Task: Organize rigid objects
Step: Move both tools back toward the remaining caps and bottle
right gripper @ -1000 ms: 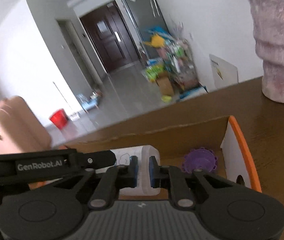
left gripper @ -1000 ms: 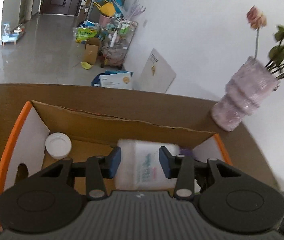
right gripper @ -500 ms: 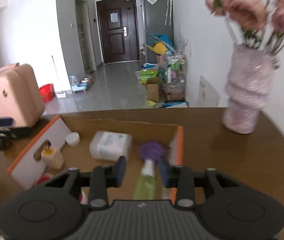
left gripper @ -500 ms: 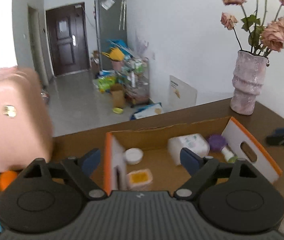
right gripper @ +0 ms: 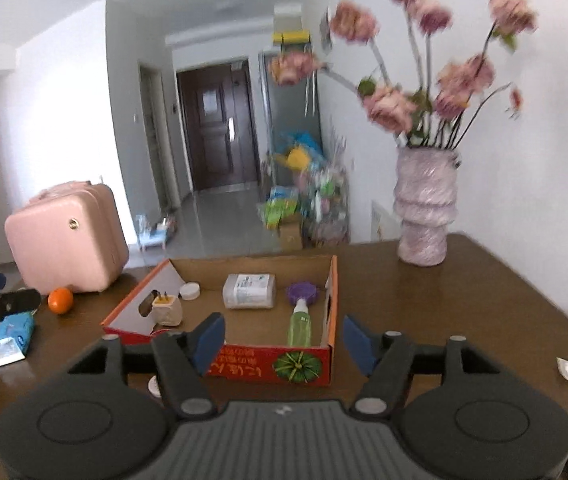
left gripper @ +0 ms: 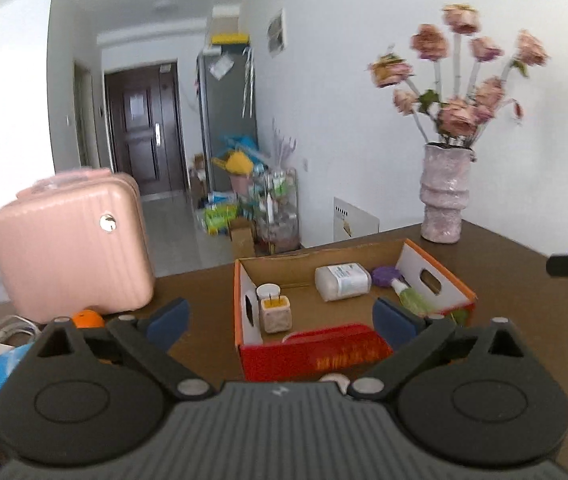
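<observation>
We judge the sorting nearly done: the cardboard box (right gripper: 333,304) near the bench's (right gripper: 463,300) far edge already holds a white squarish bottle (right gripper: 248,290), a green tube (right gripper: 299,326), a purple ridged lid (right gripper: 302,292) and a plug (right gripper: 167,309). An orange (right gripper: 60,300) remains outside by the left edge. Our left gripper (left gripper: 282,318) and right gripper (right gripper: 284,338) both gape wide, empty.

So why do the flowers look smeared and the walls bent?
Right wrist view: the flowers are motion-blurred, while the box is sharper. Left wrist view: the fisheye lens bows the door and walls, with dark corners; the flowers are only slightly soft.
</observation>
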Demonstrator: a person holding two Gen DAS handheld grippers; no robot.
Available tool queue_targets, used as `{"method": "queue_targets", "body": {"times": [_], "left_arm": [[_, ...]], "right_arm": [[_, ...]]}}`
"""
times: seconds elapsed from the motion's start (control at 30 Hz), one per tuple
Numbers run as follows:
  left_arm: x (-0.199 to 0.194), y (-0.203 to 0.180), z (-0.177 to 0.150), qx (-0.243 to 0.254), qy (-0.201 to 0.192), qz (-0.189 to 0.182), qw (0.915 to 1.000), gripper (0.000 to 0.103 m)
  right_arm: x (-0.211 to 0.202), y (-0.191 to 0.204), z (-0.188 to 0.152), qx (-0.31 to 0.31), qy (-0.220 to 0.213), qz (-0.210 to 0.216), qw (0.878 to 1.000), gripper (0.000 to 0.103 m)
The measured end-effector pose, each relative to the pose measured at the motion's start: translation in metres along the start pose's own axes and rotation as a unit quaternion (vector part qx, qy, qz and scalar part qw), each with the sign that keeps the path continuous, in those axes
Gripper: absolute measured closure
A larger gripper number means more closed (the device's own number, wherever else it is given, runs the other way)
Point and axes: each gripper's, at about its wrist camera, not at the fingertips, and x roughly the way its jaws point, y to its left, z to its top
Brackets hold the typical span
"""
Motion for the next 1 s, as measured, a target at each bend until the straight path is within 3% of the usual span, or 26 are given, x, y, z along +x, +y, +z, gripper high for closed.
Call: {"method": "queue_targets", "body": {"times": [0.13, 0.2, 0.33, 0.5, 0.6, 0.7, 0.83, 1.0], "left_arm": [[-0.05, -0.009, -0.032, 0.002, -0.026, -0.001, 0.9997, 0.001], [-0.073, -0.012, -0.049, -0.003, -0.034, -0.006, 0.9994, 0.0], [-0.113, -0.022, -0.084, 0.009, -0.054, -0.005, 0.9985, 0.0], [-0.152, -0.02, -0.128, -0.03, -0.039, -0.017, 0.9987, 0.0], [-0.179, -0.018, -0.158, -0.027, -0.049, -0.02, 0.9982, 0.0], [-0.188, -0.008, -0.178, -0.058, -0.033, -0.017, 0.9976, 0.0], [-0.186, -0.002, -0.189, -0.051, -0.034, 0.009, 0.9981, 0.0], [-0.172, 0.0, -0.189, -0.059, -0.019, 0.001, 0.998, 0.0]], "right_arm": [[-0.053, 0.009, -0.039, -0.009, -0.027, -0.018, 0.999, 0.032], [-0.076, 0.012, -0.057, -0.013, -0.043, -0.025, 0.999, 0.024], [-0.121, 0.021, -0.102, -0.027, -0.061, -0.032, 0.997, 0.019], [-0.163, 0.023, -0.161, 0.004, -0.069, -0.038, 0.997, 0.014], [-0.185, 0.029, -0.196, 0.013, -0.081, -0.034, 0.996, 0.012], [-0.189, 0.037, -0.206, -0.018, -0.092, -0.035, 0.995, 0.009], [-0.184, 0.045, -0.207, 0.009, -0.099, -0.011, 0.995, 0.006], [-0.174, 0.052, -0.217, 0.014, -0.082, -0.017, 0.996, 0.006]]}}
